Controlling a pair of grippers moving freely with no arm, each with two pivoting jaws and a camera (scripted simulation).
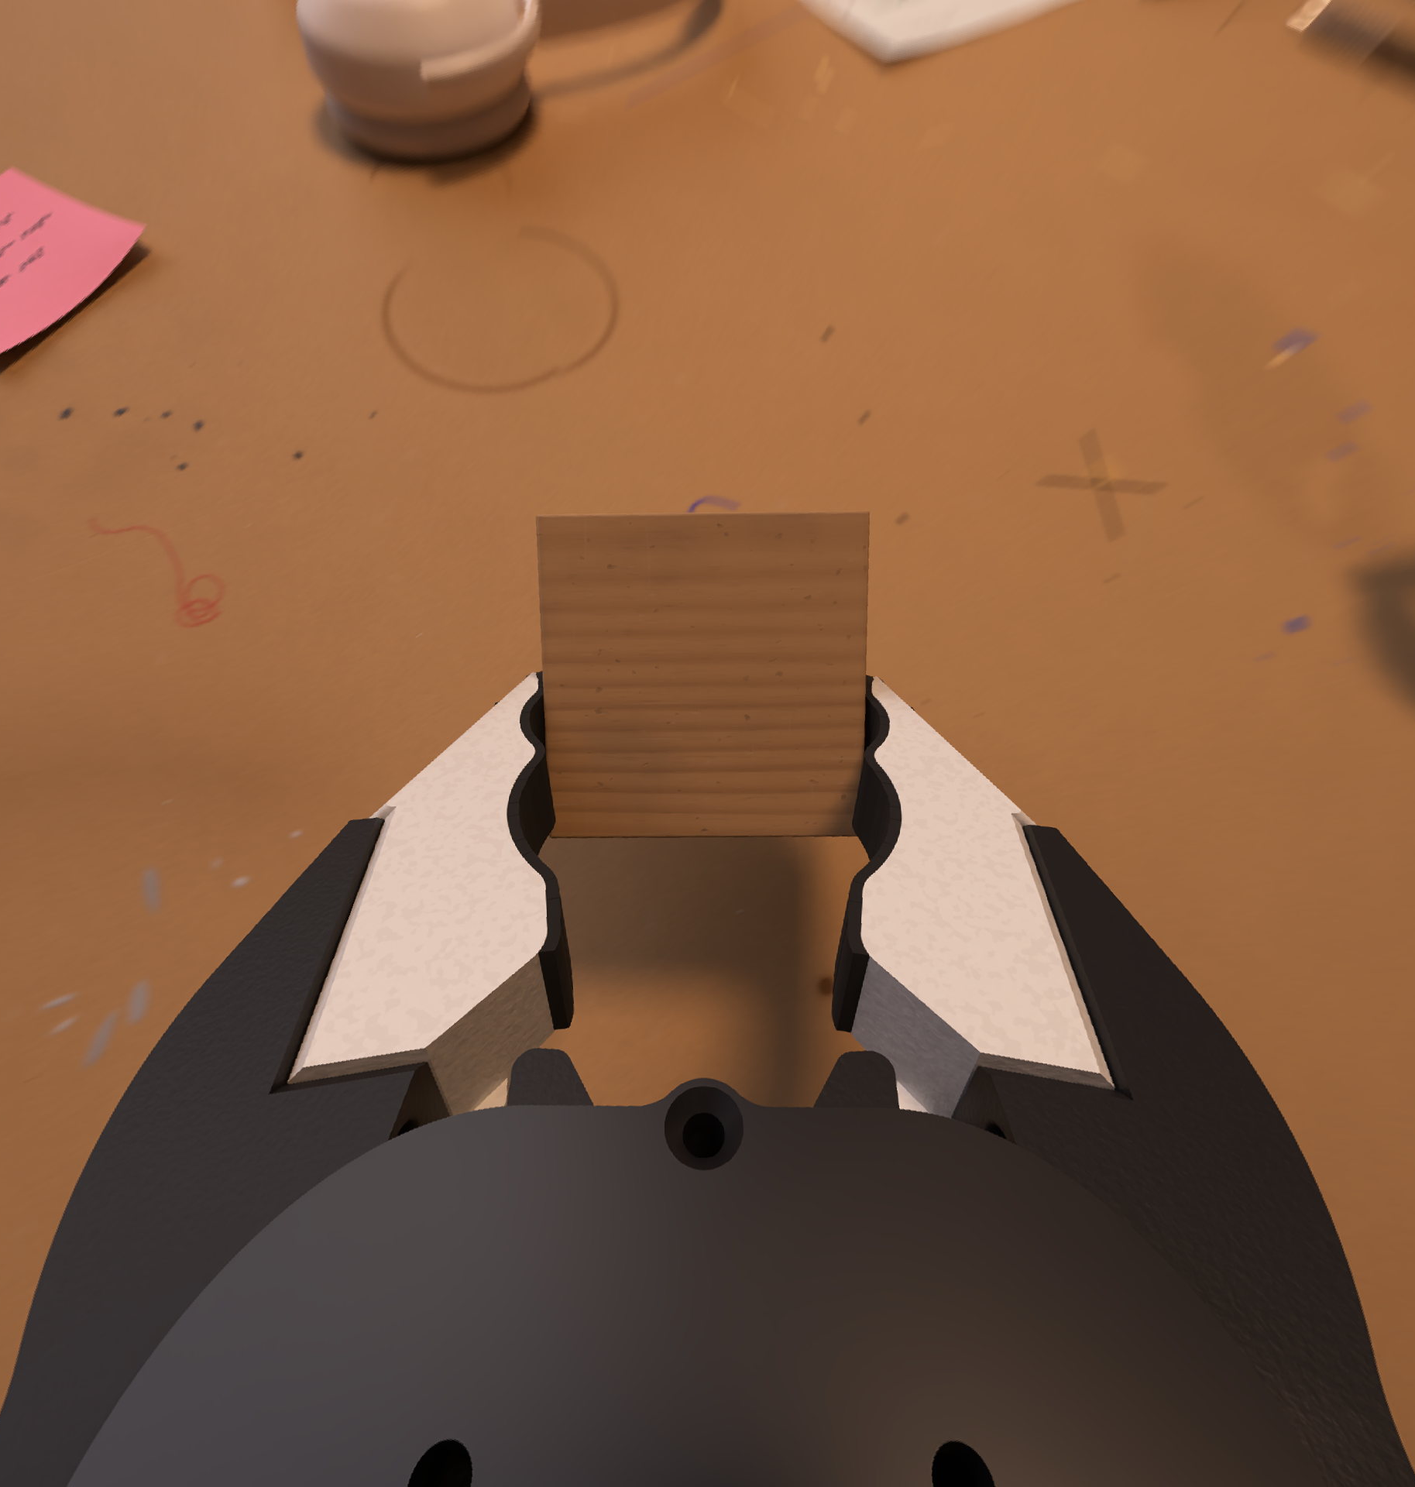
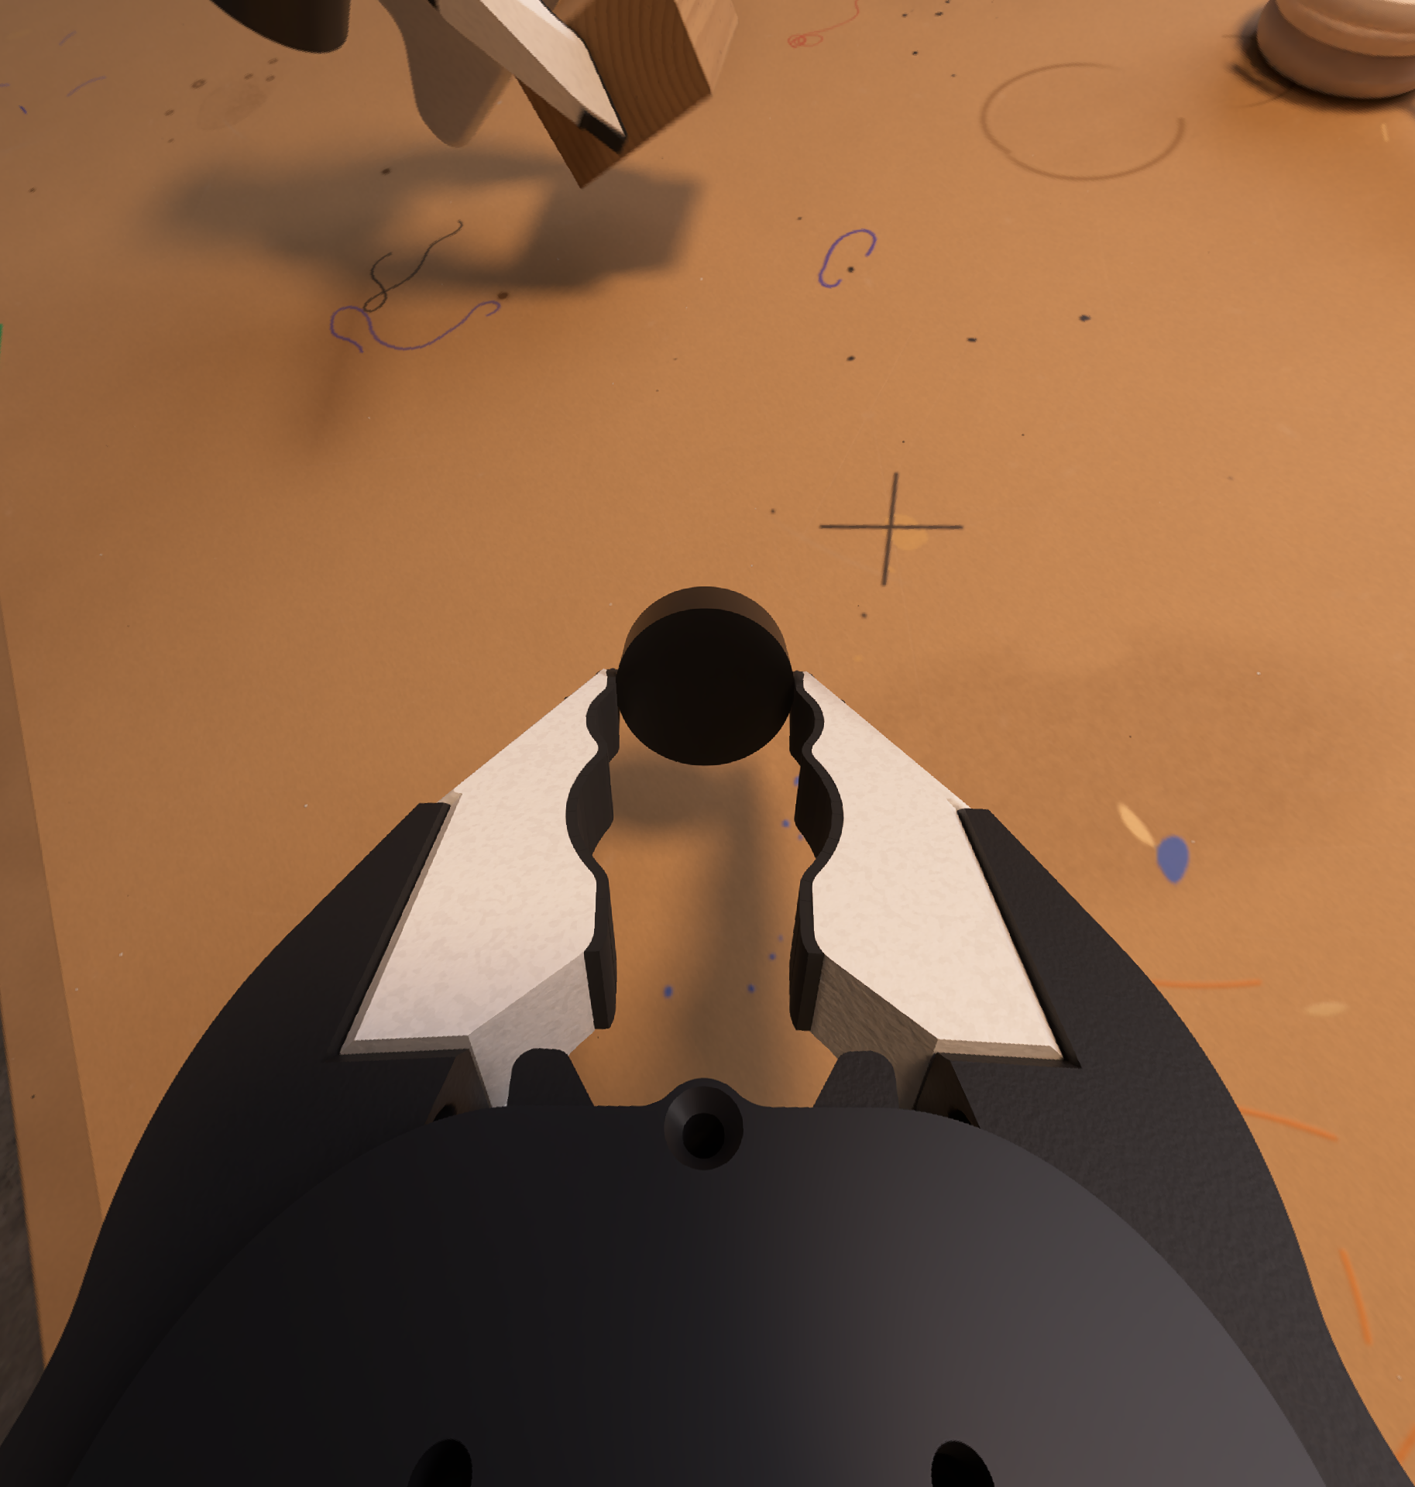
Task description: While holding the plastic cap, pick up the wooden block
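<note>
In the left wrist view my left gripper (image 1: 704, 708) is shut on the wooden block (image 1: 702, 644), a square light-brown block held between both fingertips above the table. In the right wrist view my right gripper (image 2: 704, 700) is shut on the plastic cap (image 2: 704, 684), a black round disc, held above the table. The left gripper also shows at the top of the right wrist view (image 2: 599, 121), with the wooden block (image 2: 656, 88) lifted clear over its shadow.
A pale ceramic bowl (image 1: 422, 72) stands at the far side, also at the top right of the right wrist view (image 2: 1364, 48). A pink sticky note (image 1: 36, 265) lies at the left. White paper (image 1: 921, 24) lies far back. The table's left edge (image 2: 12, 805) shows.
</note>
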